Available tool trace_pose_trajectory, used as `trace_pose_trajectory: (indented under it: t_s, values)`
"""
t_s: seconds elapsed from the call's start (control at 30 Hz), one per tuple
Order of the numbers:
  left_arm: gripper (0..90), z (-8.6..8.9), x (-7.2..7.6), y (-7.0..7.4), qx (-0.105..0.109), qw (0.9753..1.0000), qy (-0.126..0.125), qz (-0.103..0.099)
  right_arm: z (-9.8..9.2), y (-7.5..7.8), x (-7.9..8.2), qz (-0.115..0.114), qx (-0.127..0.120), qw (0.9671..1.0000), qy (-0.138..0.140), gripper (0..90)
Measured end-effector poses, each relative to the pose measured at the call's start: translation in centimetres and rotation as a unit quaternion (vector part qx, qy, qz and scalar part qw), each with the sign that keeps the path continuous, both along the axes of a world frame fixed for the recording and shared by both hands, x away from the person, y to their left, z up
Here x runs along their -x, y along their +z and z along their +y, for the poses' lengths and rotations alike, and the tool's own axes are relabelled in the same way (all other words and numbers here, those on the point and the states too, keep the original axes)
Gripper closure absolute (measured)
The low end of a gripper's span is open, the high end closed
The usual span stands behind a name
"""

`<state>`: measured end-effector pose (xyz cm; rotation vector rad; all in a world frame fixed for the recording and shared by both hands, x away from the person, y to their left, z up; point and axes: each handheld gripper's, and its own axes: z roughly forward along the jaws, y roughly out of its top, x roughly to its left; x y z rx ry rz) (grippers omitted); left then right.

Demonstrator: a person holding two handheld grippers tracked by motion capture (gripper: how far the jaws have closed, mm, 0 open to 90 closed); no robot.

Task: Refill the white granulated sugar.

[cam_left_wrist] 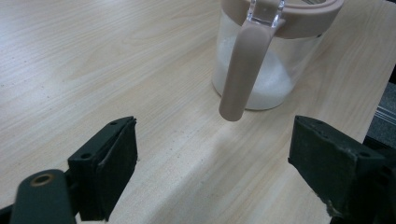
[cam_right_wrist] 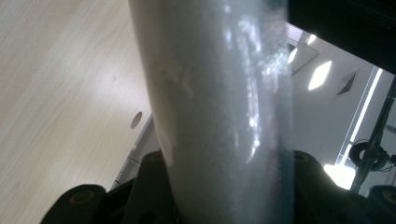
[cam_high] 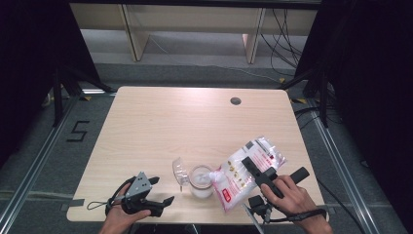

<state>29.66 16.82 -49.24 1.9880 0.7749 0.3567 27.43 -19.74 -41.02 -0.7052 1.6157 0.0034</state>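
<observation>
We tip the bag, clamped in the right gripper, over the jar near the table's front edge. The soft plastic could slump and spill white grains past the jar's pink rim. Beside the jar, the left gripper rests with jaws wide open, holding nothing. The clear lid looks flipped open, seemingly hinged.

A clear bag of white grains tilts, its corner over the open jar, which stands upright, partly filled.
</observation>
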Motion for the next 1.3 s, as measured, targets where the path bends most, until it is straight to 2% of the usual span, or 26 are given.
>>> trace_pose_trajectory:
  t_s: [0.47,0.5,0.63,0.67,0.7,0.73,0.8,0.83,0.93,0.97,1.07,1.13,1.17,1.27,1.3]
  values:
    - [15.1,0.0,0.0,0.0,0.001,1.0,0.001,0.001,0.0,0.0,0.0,0.001,0.002,1.0,0.003,69.8]
    - [15.1,-0.1,0.1,0.0,0.006,0.9999,0.007,0.009,0.0,0.0,0.0,0.001,0.001,1.0,0.002,69.9]
    - [15.1,0.0,0.0,0.0,-0.003,1.0,-0.001,0.0,-0.1,0.0,0.0,0.002,0.0,1.0,0.002,70.3]
    - [15.1,0.0,0.0,0.0,-0.002,1.0,-0.002,0.0,-0.1,0.0,0.0,0.004,-0.002,1.0,0.002,70.5]
    - [15.1,0.0,0.1,0.0,0.001,1.0,0.004,0.008,0.0,0.0,-0.1,0.009,0.0,1.0,-0.002,70.6]
    - [15.1,0.0,0.1,0.0,-0.002,1.0,0.006,0.006,-0.1,0.0,-0.2,0.004,0.001,1.0,0.006,70.8]
    - [15.1,0.0,0.0,0.0,0.003,1.0,0.003,-0.001,-0.2,0.0,-0.3,0.013,-0.002,0.9999,0.004,70.9]
    - [15.1,-0.1,0.1,0.0,0.007,0.9999,0.009,0.009,-0.2,-0.1,-0.3,0.015,-0.009,0.9998,0.005,71.1]
    - [15.1,-0.1,0.2,0.0,0.008,0.9999,0.012,0.006,-0.4,-0.3,-0.5,0.023,-0.013,0.9996,0.005,71.2]
    - [15.1,0.0,0.1,0.0,0.002,1.0,0.004,-0.001,-0.5,-0.2,-0.6,0.022,-0.008,0.9997,0.007,71.2]
    - [15.1,-0.1,0.0,0.0,0.001,1.0,0.0,0.001,-0.6,-0.3,-0.7,0.022,-0.005,0.9997,0.004,71.3]
    - [15.1,-0.1,0.0,0.0,0.001,1.0,0.001,0.001,-0.6,-0.3,-0.7,0.026,-0.014,0.9996,0.007,71.4]
    - [15.1,0.0,0.1,0.0,0.0,1.0,0.001,0.001,-0.8,-0.6,-0.7,0.037,-0.041,0.9984,0.003,71.5]
    - [15.1,0.0,0.1,0.0,0.0,1.0,0.003,0.0,-0.8,-0.6,-0.8,0.046,-0.042,0.9981,-0.002,71.5]
    - [15.1,0.0,0.1,0.0,-0.001,1.0,0.003,-0.001,-0.9,-0.6,-0.9,0.056,-0.054,0.997,-0.002,71.6]
